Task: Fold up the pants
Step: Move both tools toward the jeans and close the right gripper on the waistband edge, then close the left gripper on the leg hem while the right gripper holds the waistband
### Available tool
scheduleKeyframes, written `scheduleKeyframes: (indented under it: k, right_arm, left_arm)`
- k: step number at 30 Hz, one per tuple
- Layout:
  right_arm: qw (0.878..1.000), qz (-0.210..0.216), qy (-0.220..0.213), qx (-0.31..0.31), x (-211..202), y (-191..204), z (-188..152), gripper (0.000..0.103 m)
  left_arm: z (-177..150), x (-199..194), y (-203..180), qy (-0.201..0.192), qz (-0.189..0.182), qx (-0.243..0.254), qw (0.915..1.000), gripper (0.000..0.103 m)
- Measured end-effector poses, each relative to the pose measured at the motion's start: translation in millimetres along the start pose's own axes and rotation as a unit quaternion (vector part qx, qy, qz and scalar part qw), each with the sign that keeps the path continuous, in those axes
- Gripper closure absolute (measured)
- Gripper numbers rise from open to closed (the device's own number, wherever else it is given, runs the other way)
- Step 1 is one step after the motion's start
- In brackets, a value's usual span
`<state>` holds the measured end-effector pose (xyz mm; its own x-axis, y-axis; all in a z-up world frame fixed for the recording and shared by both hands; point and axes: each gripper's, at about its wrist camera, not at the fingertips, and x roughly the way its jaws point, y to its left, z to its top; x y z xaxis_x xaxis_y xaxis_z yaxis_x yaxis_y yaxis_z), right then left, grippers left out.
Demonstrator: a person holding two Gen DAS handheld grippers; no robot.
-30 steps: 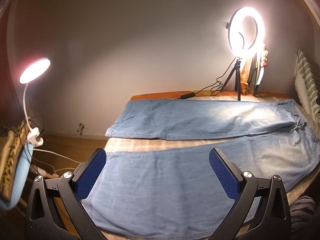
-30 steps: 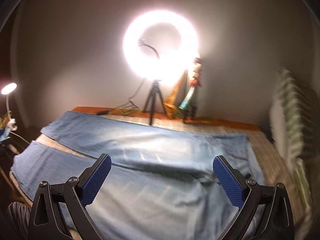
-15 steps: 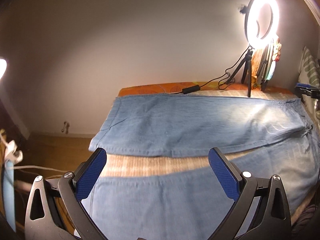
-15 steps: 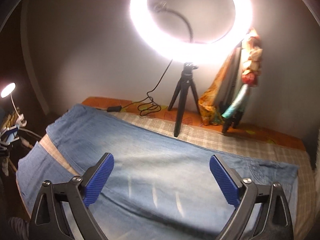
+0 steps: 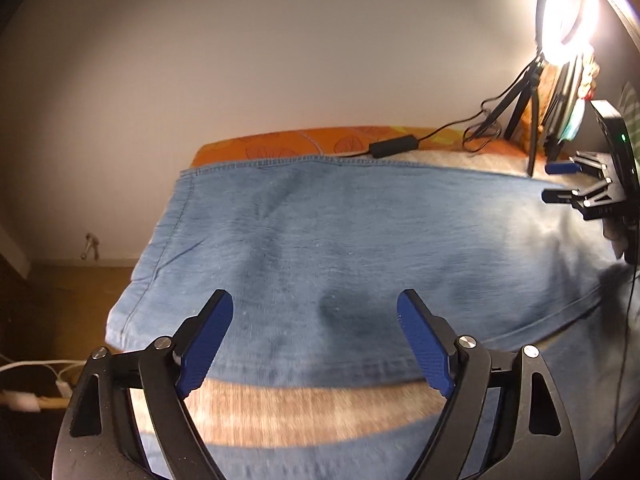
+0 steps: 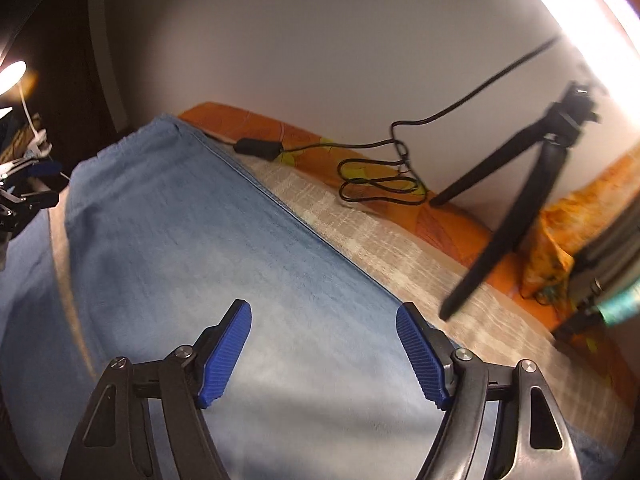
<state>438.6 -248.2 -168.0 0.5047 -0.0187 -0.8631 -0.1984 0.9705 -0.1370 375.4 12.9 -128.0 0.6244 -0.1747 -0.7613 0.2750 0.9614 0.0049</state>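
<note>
Blue denim pants [image 5: 340, 240] lie spread flat on the bed, the two legs apart with a strip of checked sheet [image 5: 300, 416] between them. My left gripper [image 5: 316, 344] is open and empty, low over the near edge of the far leg. My right gripper [image 6: 324, 352] is open and empty over the far leg [image 6: 200, 248], close to its far seam. The right gripper also shows at the right edge of the left wrist view [image 5: 560, 184]. The left gripper shows at the left edge of the right wrist view [image 6: 24, 188].
A ring light [image 5: 568, 8] on a black tripod [image 6: 520, 208] stands at the bed's far edge by the wall. Its cable and inline switch [image 6: 258, 147] lie on the orange sheet [image 6: 304, 136]. A small lamp [image 6: 12, 74] glows at far left. White cables [image 5: 36, 384] lie on the floor left.
Both grippers have moved forward and lower, from over the near leg to over the far leg. The right wrist view has swung left and tilted. Both stay open.
</note>
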Motion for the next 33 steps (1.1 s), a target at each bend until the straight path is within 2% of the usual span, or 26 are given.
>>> scheduleKeyframes:
  k: [6,10,12,14,17,20,21,22,26,33]
  right_arm:
    - [1.000,0.008,0.016,-0.021,40.5,-1.7,16.9,0.025]
    - [0.999,0.013,0.034,-0.036,58.9,-2.3,20.7,0.016]
    - [0.999,0.023,0.034,-0.025,63.3,-7.4,21.7,0.013]
    - [0.998,0.044,0.038,-0.007,66.4,-11.8,22.2,0.016]
    - [0.998,0.059,0.028,-0.005,65.1,-7.8,20.7,0.029]
    - [0.998,0.062,0.023,-0.007,59.9,-0.8,20.2,0.060]
    - [0.998,0.057,0.024,-0.006,59.0,1.9,21.4,0.077]
    - [0.999,0.047,0.024,-0.008,56.3,5.2,21.6,0.088]
    - [0.999,0.008,0.006,-0.040,31.8,28.4,19.6,0.099]
    - [0.992,-0.035,-0.051,-0.109,-41.5,83.7,-10.8,0.100]
  left_arm:
    - [-1.6,29.4,7.3,0.021,-0.003,0.001,0.9998,0.023]
    - [-6.4,38.7,8.2,0.030,-0.005,0.006,0.9995,0.024]
    - [-7.6,43.3,10.1,0.033,-0.007,0.002,0.9994,0.024]
    - [-8.8,47.6,11.9,0.036,-0.010,-0.002,0.9993,0.024]
    - [-7.6,53.9,14.9,0.035,-0.013,-0.005,0.9993,0.024]
    - [-5.7,55.1,16.4,0.035,-0.014,-0.007,0.9993,0.024]
    - [-5.0,55.4,16.9,0.036,-0.014,-0.008,0.9992,0.024]
    - [-4.1,55.4,17.8,0.038,-0.016,-0.010,0.9991,0.024]
    - [2.4,49.2,27.4,0.036,-0.017,-0.035,0.9986,0.024]
    - [37.2,26.9,68.8,0.004,-0.032,-0.120,0.9922,0.024]
